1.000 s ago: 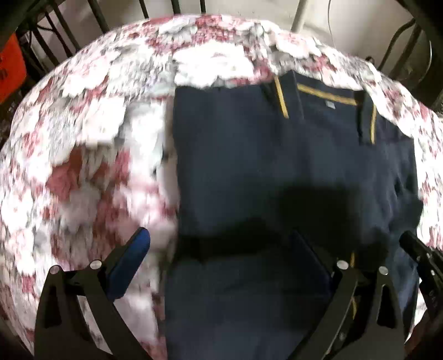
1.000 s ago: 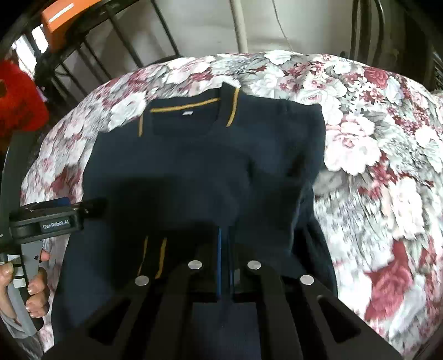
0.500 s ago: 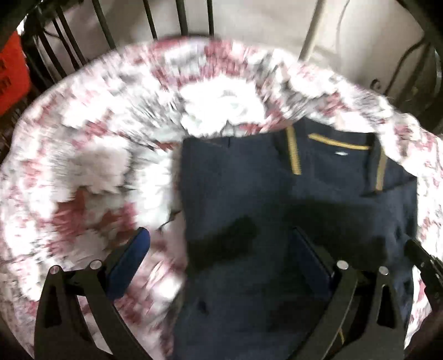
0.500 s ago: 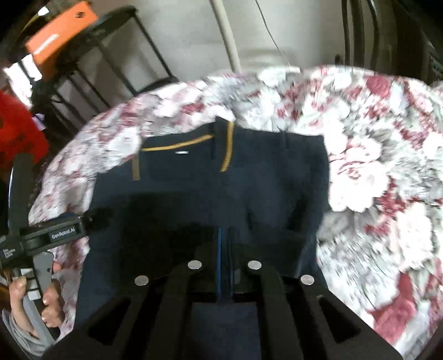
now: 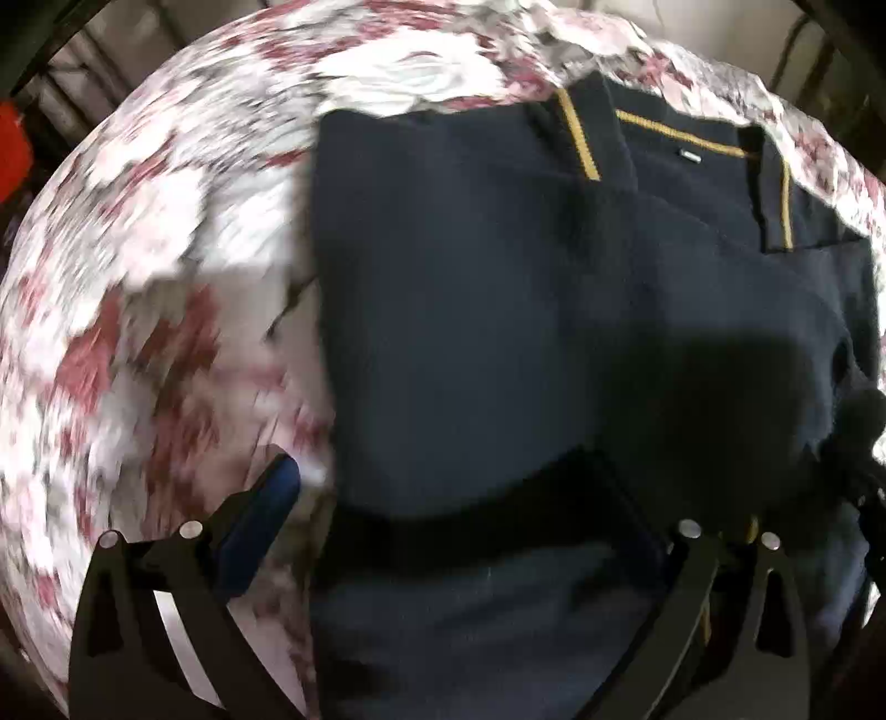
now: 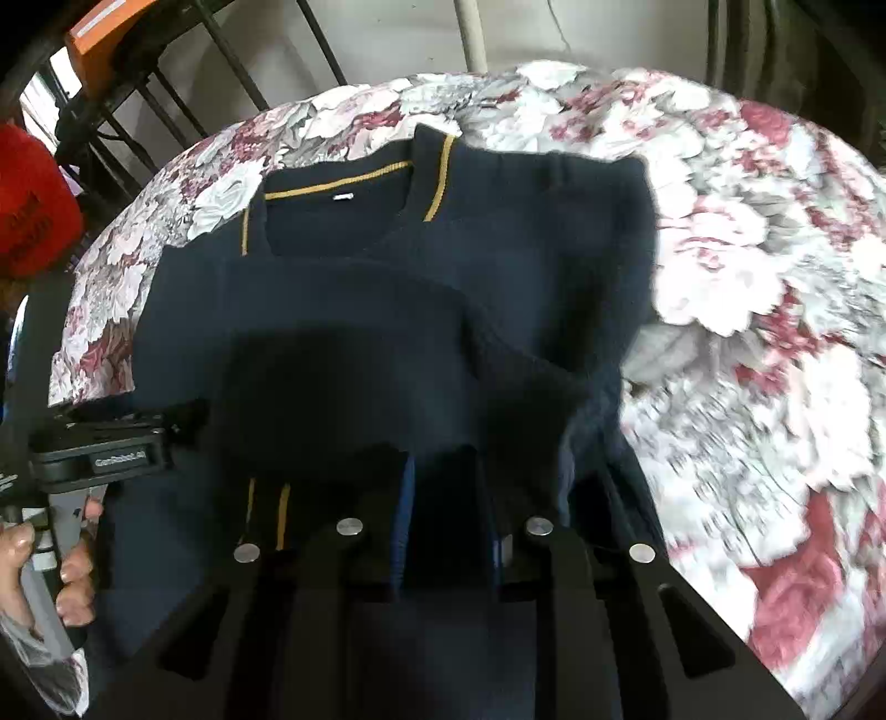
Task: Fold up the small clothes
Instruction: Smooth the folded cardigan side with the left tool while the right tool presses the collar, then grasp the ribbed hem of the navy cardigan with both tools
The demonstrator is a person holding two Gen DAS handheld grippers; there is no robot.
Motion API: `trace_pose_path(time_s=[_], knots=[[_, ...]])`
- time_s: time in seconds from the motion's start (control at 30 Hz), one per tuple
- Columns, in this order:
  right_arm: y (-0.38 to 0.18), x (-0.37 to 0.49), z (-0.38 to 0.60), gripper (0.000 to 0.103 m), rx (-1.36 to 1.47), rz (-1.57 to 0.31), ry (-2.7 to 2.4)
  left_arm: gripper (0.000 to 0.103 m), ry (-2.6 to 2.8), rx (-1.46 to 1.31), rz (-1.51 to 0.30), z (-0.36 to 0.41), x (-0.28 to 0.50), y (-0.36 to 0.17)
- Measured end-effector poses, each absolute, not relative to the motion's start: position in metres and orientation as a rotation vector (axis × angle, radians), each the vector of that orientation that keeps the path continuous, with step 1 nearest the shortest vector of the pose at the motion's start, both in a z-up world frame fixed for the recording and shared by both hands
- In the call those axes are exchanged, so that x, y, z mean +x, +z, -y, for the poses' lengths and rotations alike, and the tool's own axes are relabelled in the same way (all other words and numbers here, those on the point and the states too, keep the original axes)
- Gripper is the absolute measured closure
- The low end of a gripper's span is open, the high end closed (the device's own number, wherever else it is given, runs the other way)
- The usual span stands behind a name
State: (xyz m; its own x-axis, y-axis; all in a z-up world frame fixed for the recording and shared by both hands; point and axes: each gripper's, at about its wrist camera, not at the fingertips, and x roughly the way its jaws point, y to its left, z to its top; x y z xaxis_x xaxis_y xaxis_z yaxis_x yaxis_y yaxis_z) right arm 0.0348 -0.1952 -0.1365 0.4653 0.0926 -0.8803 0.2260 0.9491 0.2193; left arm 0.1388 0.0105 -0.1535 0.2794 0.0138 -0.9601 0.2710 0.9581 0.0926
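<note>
- Navy sweater (image 6: 421,310) with yellow trim at the V-neck lies on a floral cloth (image 6: 764,310), its collar toward the far edge.
- Sides of the garment are folded inward, and a lower flap is doubled up over the chest, with two short yellow stripes (image 6: 266,515) showing at a cuff near the bottom left of the right wrist view.
- Right gripper (image 6: 451,531) points steeply down over the near part of the sweater; its jaws are opening, with a narrow gap between the blue pads. Navy fabric fills that gap, but whether the pads press on it cannot be told.
- Left gripper (image 5: 459,498) stands wide apart, one blue-padded finger (image 5: 266,509) over the floral cloth just beside the sweater's left edge, the other finger over the dark fabric. It grasps nothing.
- Seen from the right wrist view, the left tool's black body (image 6: 99,448) sits at the sweater's left side, and a hand (image 6: 61,559) grips its handle.
- Orange box (image 6: 105,39) rests on a dark metal rack beyond the table.
- Left wrist view is smeared with blur across the floral pattern.
</note>
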Motion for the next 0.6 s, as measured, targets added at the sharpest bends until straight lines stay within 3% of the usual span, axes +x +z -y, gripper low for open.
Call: trace_pose_path(time_s=[0.2, 0.6], knots=[[-0.091, -0.016, 0.188, 0.069, 0.362, -1.037, -0.063, 0.005, -0.149, 0.314, -1.132, -0.021, 0.075, -0.091], [-0.070, -0.102, 0.164, 0.068, 0.332, -1.055, -0.043, 0.005, -0.140, 0.368, -1.072, -0.052, -0.009, -0.055]])
